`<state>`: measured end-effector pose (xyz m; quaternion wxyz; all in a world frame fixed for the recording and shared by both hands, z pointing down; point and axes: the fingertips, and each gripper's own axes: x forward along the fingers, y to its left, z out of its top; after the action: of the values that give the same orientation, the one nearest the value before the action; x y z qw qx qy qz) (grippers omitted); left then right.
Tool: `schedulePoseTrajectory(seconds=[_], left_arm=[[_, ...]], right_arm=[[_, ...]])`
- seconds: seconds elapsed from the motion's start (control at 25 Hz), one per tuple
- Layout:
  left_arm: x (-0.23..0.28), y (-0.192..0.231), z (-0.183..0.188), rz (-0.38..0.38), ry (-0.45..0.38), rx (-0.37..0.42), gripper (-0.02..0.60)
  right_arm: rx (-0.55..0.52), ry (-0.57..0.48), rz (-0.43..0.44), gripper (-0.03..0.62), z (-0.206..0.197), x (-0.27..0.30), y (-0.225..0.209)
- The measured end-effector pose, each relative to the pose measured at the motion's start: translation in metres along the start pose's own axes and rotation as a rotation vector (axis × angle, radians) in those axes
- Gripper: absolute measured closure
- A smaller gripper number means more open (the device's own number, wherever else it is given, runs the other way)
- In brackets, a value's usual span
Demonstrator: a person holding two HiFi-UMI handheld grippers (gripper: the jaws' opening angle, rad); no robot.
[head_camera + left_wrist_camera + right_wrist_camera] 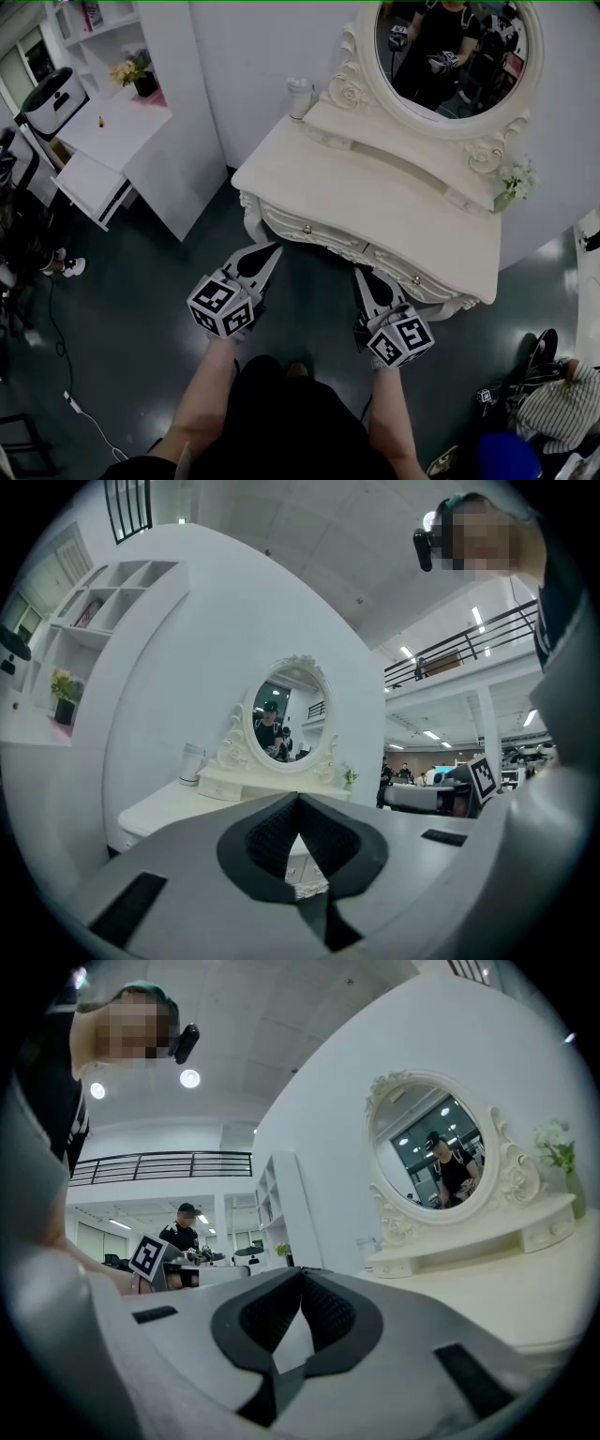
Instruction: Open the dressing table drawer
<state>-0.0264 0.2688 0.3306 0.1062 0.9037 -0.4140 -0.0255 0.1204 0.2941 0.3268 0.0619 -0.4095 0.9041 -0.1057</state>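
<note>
The left gripper has its jaws pressed together on nothing, and so does the right gripper. Both point level at the front of the desk. Just ahead of the left gripper's tip and slightly to its right sits the left drawer with its knob. The right drawer lies ahead and to the right of the right gripper, a little further off. So the left gripper seems nearer a handle, though the knobs are small here. Each drawer's long axis runs along the desk's front edge, across both grippers' line of approach. Count: two drawers, each with one knob. Beyond stands one oval mirror.
</note>
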Motion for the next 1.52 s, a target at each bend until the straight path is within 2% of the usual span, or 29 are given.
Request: schedulePoseTrajectory(seconds=[0.52, 0.72, 1.16, 1.52], left_arm=[[-0.018, 0.014, -0.005, 0.043, 0.014, 0.002, 0.574], [-0.014, 0.027, 0.000, 0.056, -0.004, -0.001, 0.574], [0.051, 0.071, -0.001, -0.007, -0.007, -0.028, 0.574], [0.117, 0.142, 0.013, -0.066, 0.017, -0.031, 0.574]], right_arm=[[0.043, -0.003, 0.032, 0.588, -0.012, 0.014, 0.007], [0.040, 0.007, 0.049, 0.588, -0.013, 0.030, 0.005], [0.034, 0.025, 0.011, 0.588, -0.011, 0.077, -0.035], [0.053, 0.024, -0.037, 0.588, -0.005, 0.155, -0.081]])
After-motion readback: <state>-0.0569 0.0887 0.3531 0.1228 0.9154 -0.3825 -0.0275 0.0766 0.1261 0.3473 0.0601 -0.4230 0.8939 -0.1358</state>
